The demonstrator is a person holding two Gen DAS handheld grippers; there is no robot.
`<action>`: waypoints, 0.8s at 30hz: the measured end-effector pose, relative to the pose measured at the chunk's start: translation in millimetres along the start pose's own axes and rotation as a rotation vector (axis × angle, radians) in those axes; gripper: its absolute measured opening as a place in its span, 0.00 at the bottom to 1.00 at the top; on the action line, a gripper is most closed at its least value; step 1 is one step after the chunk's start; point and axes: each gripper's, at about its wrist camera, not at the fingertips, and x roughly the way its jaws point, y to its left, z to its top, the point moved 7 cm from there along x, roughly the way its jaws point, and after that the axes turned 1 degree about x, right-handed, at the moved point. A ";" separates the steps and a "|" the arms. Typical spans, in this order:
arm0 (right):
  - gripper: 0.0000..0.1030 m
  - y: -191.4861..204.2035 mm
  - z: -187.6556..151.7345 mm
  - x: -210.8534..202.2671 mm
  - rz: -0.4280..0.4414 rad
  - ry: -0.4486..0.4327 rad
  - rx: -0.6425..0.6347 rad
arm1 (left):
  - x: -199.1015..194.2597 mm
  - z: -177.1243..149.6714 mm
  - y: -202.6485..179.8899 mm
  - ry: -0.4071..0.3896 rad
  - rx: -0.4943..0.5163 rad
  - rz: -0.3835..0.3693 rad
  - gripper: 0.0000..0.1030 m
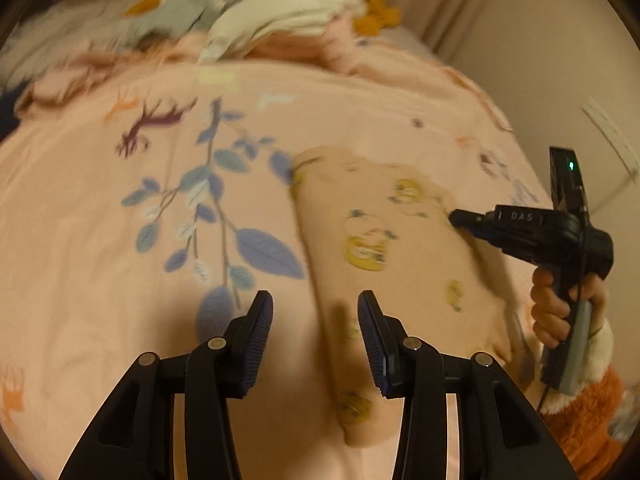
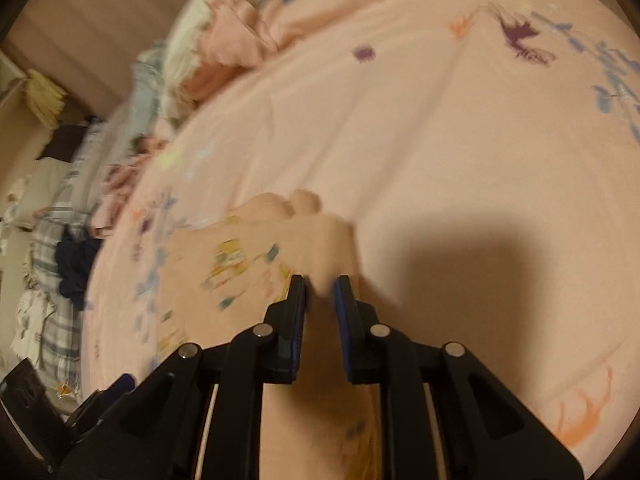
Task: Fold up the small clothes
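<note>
- Left wrist view: the left gripper (image 1: 315, 304) hovers over the sheet (image 1: 100, 208) with its jaws spread wide and nothing between them.
- The garment (image 1: 384, 248), peach with yellow prints, lies flat on the sheet, right of centre; its near end runs under the gap between the jaws.
- The right gripper (image 1: 454, 218) enters from the right, its tip at the garment's right edge. Its jaw state cannot be read in this view.
- The right hand (image 1: 560, 304) grips the handle at the right edge.
- A clothes pile (image 1: 256, 12) sits at the far edge of the sheet.
- Right wrist view: the right gripper (image 2: 320, 284) is low over the garment (image 2: 248, 252), jaws a narrow gap apart. Fabric shows in the gap; blur hides whether the pads pinch it, so the grip cannot be told.
- The garment lies near and left of centre on the sheet (image 2: 420, 120).
- The clothes pile (image 2: 224, 40) lies far left.
</note>
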 end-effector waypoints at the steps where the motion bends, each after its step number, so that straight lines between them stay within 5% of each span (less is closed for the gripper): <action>1: 0.18 -4.6 1.0 3.1 -0.008 0.015 0.015 | 1.6 -0.3 2.0 0.015 -0.018 -0.013 0.41; 4: 0.20 -7.8 7.8 -9.5 0.070 -0.017 0.059 | 2.9 1.4 12.8 0.032 -0.063 -0.042 0.41; 7: 0.48 -14.9 13.5 -29.4 0.060 -0.030 0.034 | 3.4 10.5 26.1 0.051 -0.126 -0.091 0.53; 11: 0.79 -14.1 4.5 -39.9 0.161 0.048 -0.013 | 9.3 23.2 31.1 0.104 -0.253 -0.350 0.65; 13: 0.86 -17.3 -9.6 -38.4 0.261 0.127 -0.012 | 17.1 25.3 24.9 0.142 -0.293 -0.473 0.67; 17: 0.88 -27.2 -35.9 -23.4 0.374 0.276 0.058 | 33.9 21.3 12.9 0.209 -0.337 -0.579 0.67; 24: 0.89 -14.1 -53.8 -22.3 0.490 0.298 0.068 | 64.3 6.9 -14.2 0.315 -0.296 -0.584 0.67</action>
